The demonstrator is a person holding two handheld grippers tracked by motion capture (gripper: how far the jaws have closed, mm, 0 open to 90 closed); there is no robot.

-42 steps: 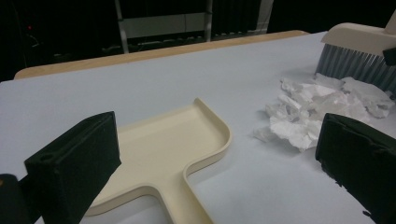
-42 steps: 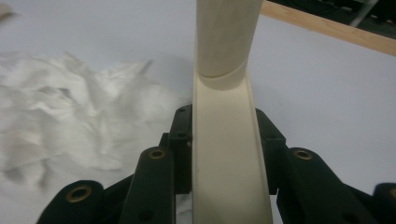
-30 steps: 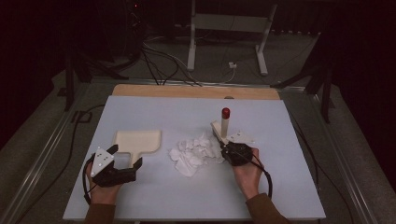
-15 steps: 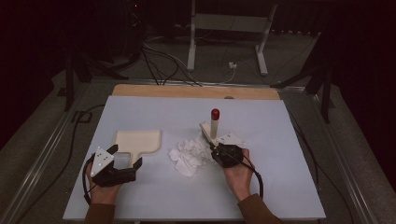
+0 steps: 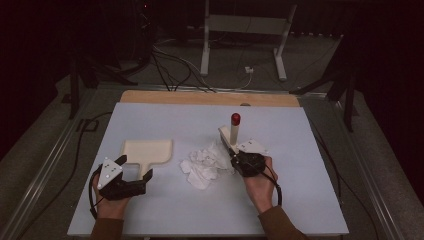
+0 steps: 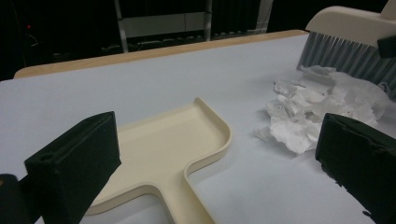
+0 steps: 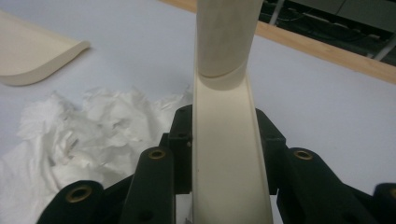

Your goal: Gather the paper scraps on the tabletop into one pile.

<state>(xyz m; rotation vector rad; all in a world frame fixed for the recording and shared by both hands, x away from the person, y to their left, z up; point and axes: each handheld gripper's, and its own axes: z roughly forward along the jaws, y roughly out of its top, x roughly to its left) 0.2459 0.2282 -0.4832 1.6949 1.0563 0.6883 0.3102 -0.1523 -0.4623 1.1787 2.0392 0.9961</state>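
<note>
A cream dustpan (image 5: 148, 149) lies flat on the pale blue table (image 5: 310, 200), its handle pointing toward me. My left gripper (image 5: 136, 167) rests at that handle, open; in the left gripper view the dustpan (image 6: 163, 154) handle runs between the wide-apart jaws without touching them. Crumpled white paper (image 5: 204, 163) sits in the middle of the table. My right gripper (image 5: 235, 152) is shut on a cream brush (image 5: 234, 131) with a red tip, right of the paper. The brush handle (image 7: 229, 140) is clamped between the jaws, and its bristles (image 6: 345, 51) touch the paper (image 6: 317, 107).
A wooden strip (image 5: 210, 98) borders the table's far edge. Beyond it stand a metal stand (image 5: 245, 30) and loose cables (image 5: 170, 65) on a dark floor. Bare table surface lies in front of and to the right of the brush.
The right gripper swung the brush left toward the paper, then eased slightly back right. The left gripper and dustpan stayed put.
</note>
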